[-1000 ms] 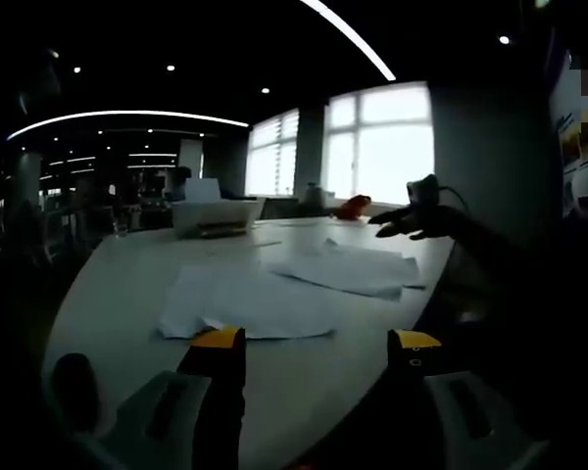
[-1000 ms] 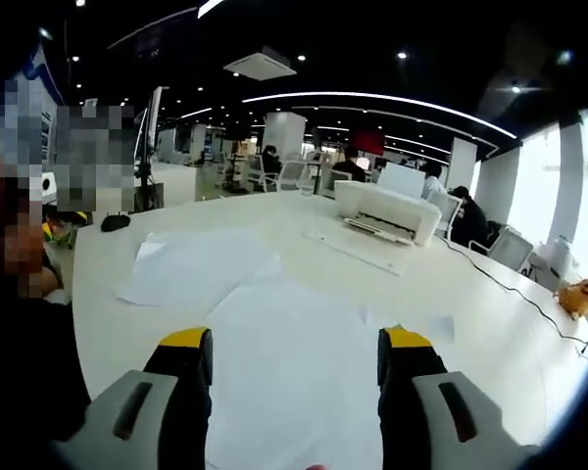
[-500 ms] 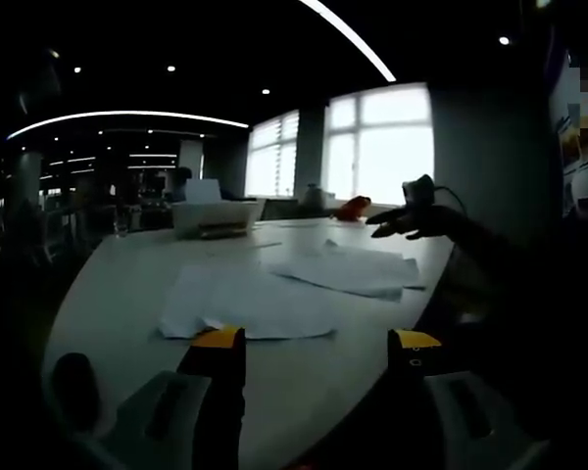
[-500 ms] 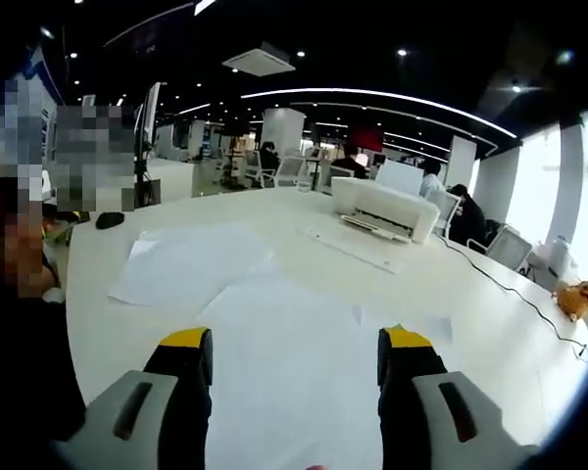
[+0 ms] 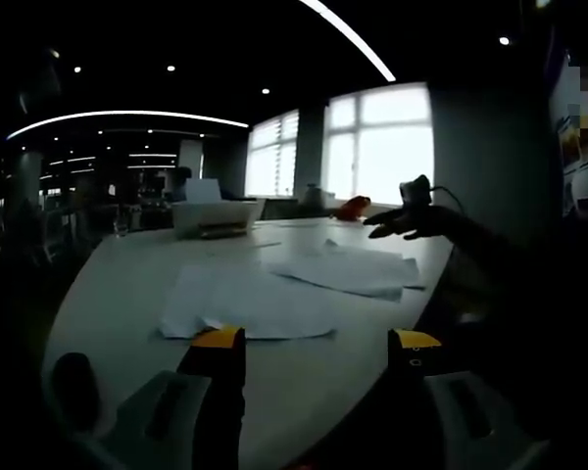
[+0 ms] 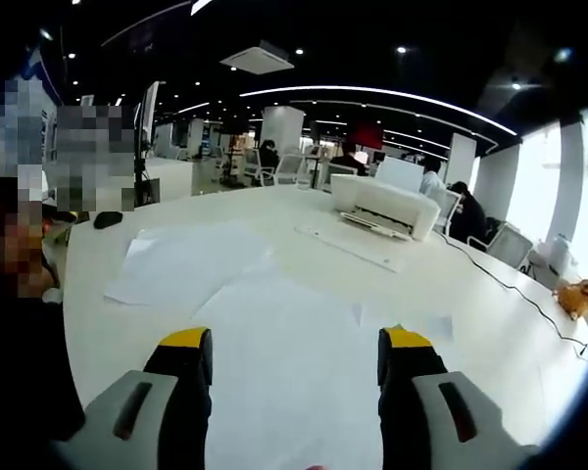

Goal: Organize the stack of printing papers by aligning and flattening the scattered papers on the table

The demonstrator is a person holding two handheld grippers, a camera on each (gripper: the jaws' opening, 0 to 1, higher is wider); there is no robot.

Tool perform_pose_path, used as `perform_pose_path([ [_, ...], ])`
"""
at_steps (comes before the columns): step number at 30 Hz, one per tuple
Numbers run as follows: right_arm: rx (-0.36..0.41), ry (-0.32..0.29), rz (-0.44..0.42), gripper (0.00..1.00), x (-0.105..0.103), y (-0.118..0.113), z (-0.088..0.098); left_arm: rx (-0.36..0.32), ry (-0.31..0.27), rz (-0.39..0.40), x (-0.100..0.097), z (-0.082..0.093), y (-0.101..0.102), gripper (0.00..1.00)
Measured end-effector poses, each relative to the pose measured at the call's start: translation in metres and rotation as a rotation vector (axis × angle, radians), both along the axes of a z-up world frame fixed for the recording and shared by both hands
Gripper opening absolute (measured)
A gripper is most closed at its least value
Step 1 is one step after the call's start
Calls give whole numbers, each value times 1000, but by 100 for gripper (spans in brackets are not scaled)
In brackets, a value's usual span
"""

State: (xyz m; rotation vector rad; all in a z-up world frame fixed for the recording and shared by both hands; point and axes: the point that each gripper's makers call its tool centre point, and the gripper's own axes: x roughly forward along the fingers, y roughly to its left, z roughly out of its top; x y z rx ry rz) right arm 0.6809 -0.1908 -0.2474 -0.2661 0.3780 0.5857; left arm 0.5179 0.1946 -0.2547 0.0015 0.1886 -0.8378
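Where papers (image 6: 274, 343) lie, white table (image 6: 490, 333), dim office.

In the right gripper view, the nearest paper sheet (image 6: 294, 372) runs off the bottom edge between the jaws. In the left gripper view, backlight leaves a dark object (image 5: 76, 387) (near the jaws) unidentifiable.
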Motion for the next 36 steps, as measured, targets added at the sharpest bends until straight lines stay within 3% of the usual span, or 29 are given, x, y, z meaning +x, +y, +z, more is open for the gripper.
perform_pose_path([
  [36,-20,25,-13,65,13,2,-6,-12,-8,-3,2,5,-1,63],
])
